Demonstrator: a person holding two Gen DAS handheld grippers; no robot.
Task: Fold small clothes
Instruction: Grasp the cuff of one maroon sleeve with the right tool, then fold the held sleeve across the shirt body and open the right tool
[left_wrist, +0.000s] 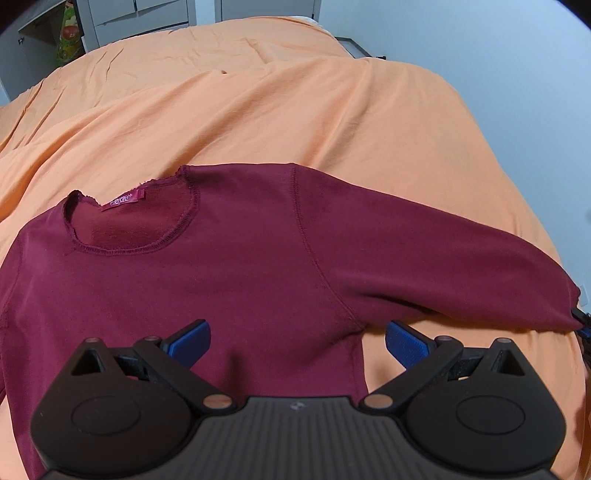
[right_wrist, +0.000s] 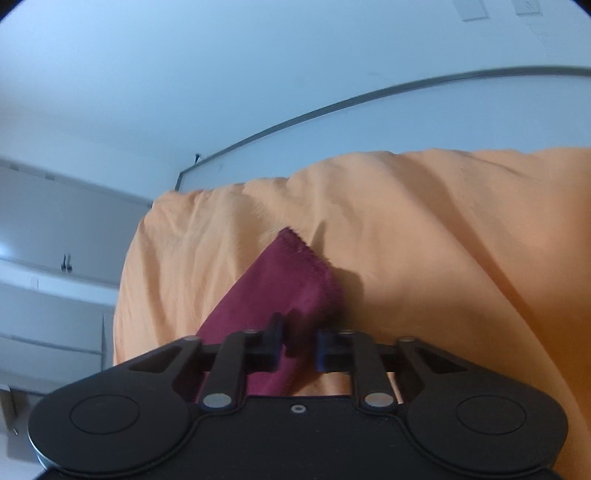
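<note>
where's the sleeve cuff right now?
Sleeve cuff sits pinched in the right gripper over the orange bedspread; in the left wrist view it's at the far right edge.

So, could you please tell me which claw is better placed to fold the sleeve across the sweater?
The right claw: it is shut on the sleeve's cuff. The left claw is open over the maroon sweater near the armpit, gripping nothing.
</note>
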